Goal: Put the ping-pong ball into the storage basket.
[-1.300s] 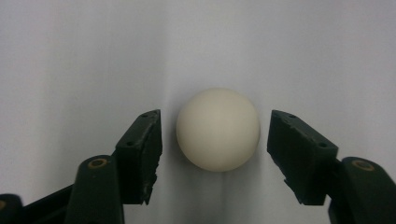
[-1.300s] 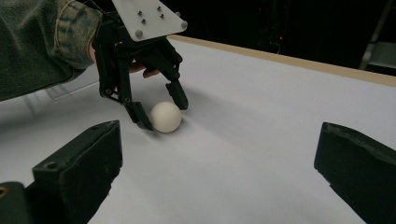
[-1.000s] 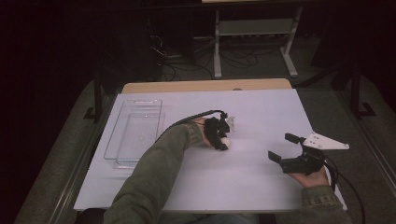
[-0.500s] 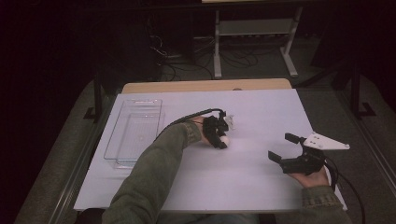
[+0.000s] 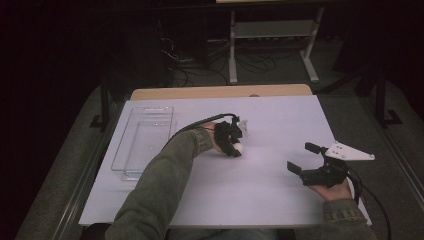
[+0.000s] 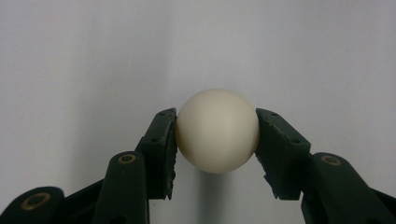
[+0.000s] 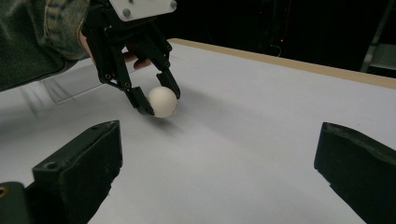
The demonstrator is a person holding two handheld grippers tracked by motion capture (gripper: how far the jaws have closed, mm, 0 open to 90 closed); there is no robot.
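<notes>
Left gripper view: the left gripper [image 6: 217,140] is clamped on the cream ball [image 6: 217,130], as before. Just lifted off the tabletop's [image 5: 280,125] middle, it seems ready to carry; the right gripper [image 5: 306,158] waits apart.

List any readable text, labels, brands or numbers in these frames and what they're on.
None: no legible text in any view.
White ball: plain, no print on the side that shows.
Left hand-held gripper and right hand-held gripper: no readable markings; the plates carry screws or holes.
Clear tray and white table: unmarked.
</notes>
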